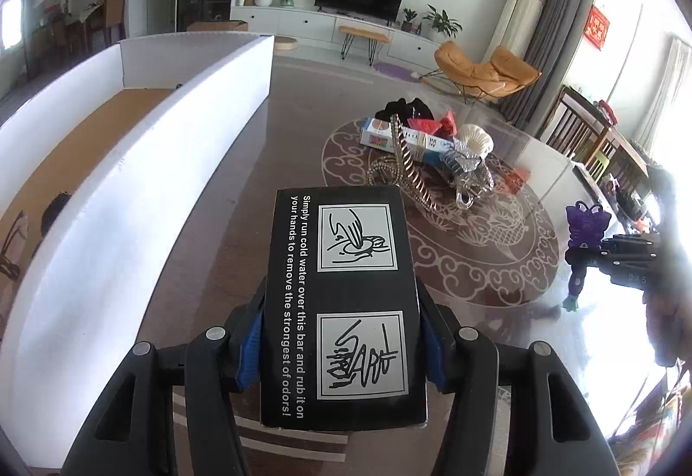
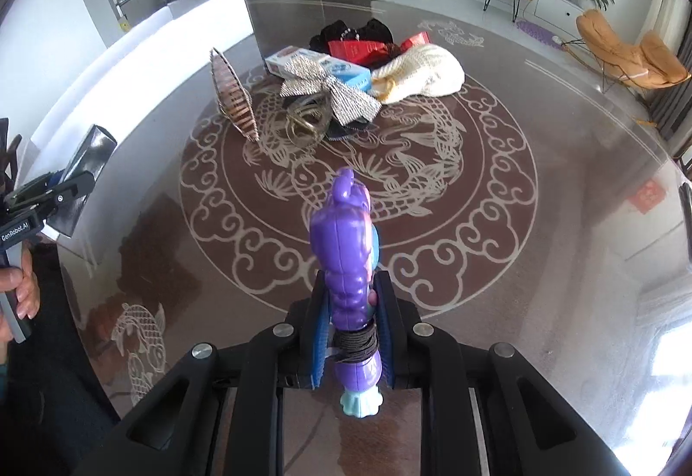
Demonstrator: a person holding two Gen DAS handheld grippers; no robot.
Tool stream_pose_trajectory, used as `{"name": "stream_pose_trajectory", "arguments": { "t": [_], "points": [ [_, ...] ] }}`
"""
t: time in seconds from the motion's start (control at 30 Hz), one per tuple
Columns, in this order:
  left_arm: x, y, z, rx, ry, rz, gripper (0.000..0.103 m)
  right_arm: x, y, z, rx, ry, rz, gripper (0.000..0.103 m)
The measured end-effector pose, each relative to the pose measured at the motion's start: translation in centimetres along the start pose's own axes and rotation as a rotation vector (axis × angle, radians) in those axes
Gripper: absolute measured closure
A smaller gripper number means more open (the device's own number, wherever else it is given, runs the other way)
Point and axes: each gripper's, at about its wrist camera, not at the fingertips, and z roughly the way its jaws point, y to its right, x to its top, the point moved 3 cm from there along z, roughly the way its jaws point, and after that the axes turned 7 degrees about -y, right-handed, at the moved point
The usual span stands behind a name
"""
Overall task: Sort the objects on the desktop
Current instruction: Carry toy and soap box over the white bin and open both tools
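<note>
My left gripper is shut on a black box printed with white text and two hand drawings, its blue pads pressing on both long sides. It hangs above the glass tabletop beside a long white bin. My right gripper is shut on a purple toy figure with a dark cord wound round its waist, and the toy stands upright between the pads. In the left wrist view the purple toy and right gripper show at the far right. In the right wrist view the left gripper and its black box show at the left edge.
A pile lies at the middle of the glass table: a silver bow, a cream knitted pouch, a blue-white carton, red packets, black cloth, a braided metal belt and gold bangles. The white bin runs along the left.
</note>
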Motion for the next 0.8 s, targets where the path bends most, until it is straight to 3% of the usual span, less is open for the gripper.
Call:
{"name": "stream_pose_trajectory", "arguments": {
  "t": [0.13,0.27,0.37,0.5,0.57,0.67,0.8],
  "points": [
    [1.6,-2.9,-4.8,-0.012,0.099,-0.06,0.045,3.5,-4.5,-3.6,0.029,0.093,-0.076,0.083],
    [3.3,-8.0,-9.2,0.039,0.168,-0.125,0.045,9.5,-10.8,-5.5,0.122,0.177,-0.142,0.083],
    [4.2,-12.9,-10.8,0.127,0.173,-0.17,0.045,13.9,-16.5,-6.2,0.244,0.225,-0.168,0.083],
    [4.1,-18.5,-9.8,0.208,0.103,-0.232,0.045,18.6,-25.6,-5.5,0.376,0.25,-0.238,0.083],
    [3.6,-20.5,-8.7,0.225,0.054,-0.259,0.045,20.4,-30.0,-4.0,0.412,0.228,-0.276,0.083],
    [2.8,-22.5,-6.4,0.22,-0.018,-0.304,0.045,22.1,-35.6,0.1,0.394,0.128,-0.339,0.083],
    [2.4,-23.0,-4.5,0.255,-0.065,-0.291,0.044,23.2,-39.6,7.1,0.256,-0.032,-0.383,0.083]
  ]
}}
